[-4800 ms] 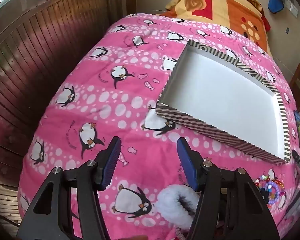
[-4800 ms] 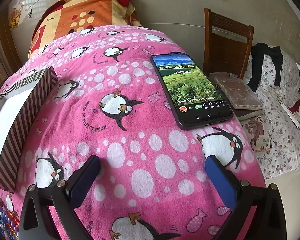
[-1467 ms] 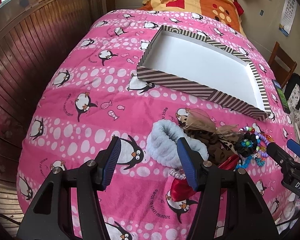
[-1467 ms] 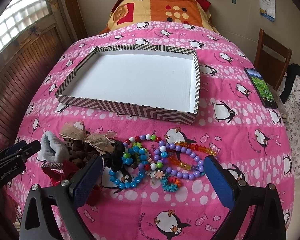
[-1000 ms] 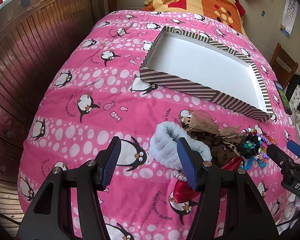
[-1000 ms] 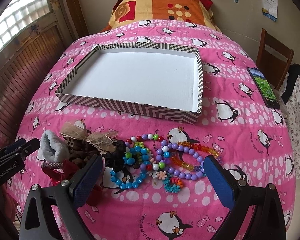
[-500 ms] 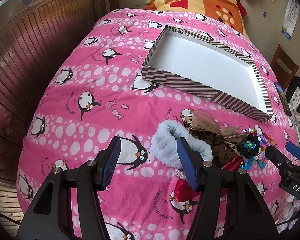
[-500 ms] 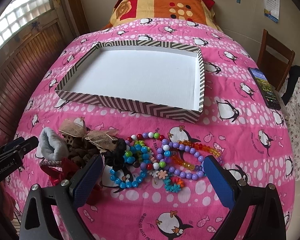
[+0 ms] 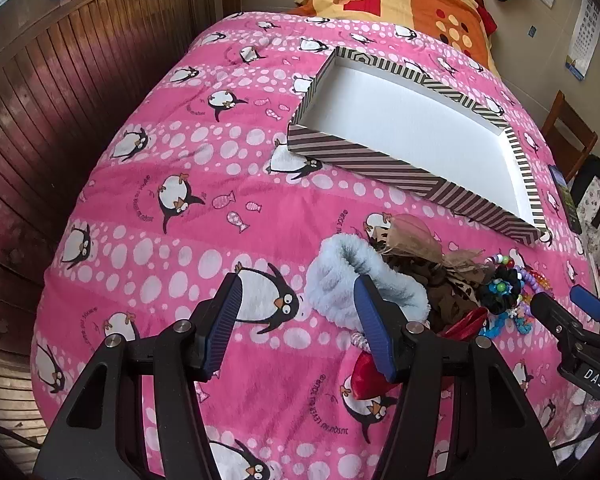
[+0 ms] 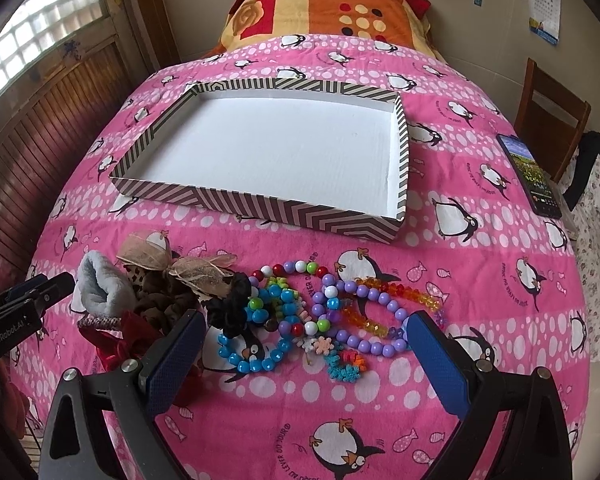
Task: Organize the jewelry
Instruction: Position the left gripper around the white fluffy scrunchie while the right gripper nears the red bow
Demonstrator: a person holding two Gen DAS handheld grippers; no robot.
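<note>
Lying on a bed under a pink penguin-print blanket (image 10: pixel 480 264), the lot reads as follows.

Tray (image 10: pixel 260 206): shallow, rectangular, striped brown-and-cream walls, white floor, nothing inside it. It sits mid-bed, beyond the jewelry pile.

Jewelry, grouped just in front of the tray's near wall, none of it in the tray:
- purple bead bracelet (image 10: pixel 374 312), overlapping an orange crystal bracelet (image 10: pixel 404 290)
- blue bead bracelet (image 10: pixel 256 362) with a mixed-colour bead strand (image 10: pixel 296 270) above it
- small snowflake charm (image 10: pixel 322 345) and a bright tufted piece beside it, details too small to tell

Hair accessories, at the left end of the pile:
- pale blue fluffy scrunchie (image 9: pixel 356 280)
- gauzy tan bow (image 10: pixel 172 262) over a leopard-print scrunchie (image 10: pixel 156 288)
- black scrunchie (image 10: pixel 230 304), touching the beads
- red satin scrunchie (image 9: pixel 370 374), partly hidden

Left gripper (image 9: pixel 296 324): jaws wide apart, holding nothing — its right pad stands in front of the fluffy scrunchie, above the blanket.

Right gripper (image 10: pixel 304 360): jaws spread wide, holding nothing, framing the bead bracelets from above without touching them.

Also present: a phone (image 10: pixel 530 176) with lit screen at the bed's right edge, a wooden chair (image 10: pixel 552 120) beside it, an orange patterned blanket (image 10: pixel 324 8) at the head, wood panelling (image 9: pixel 60 92) along the left wall.
</note>
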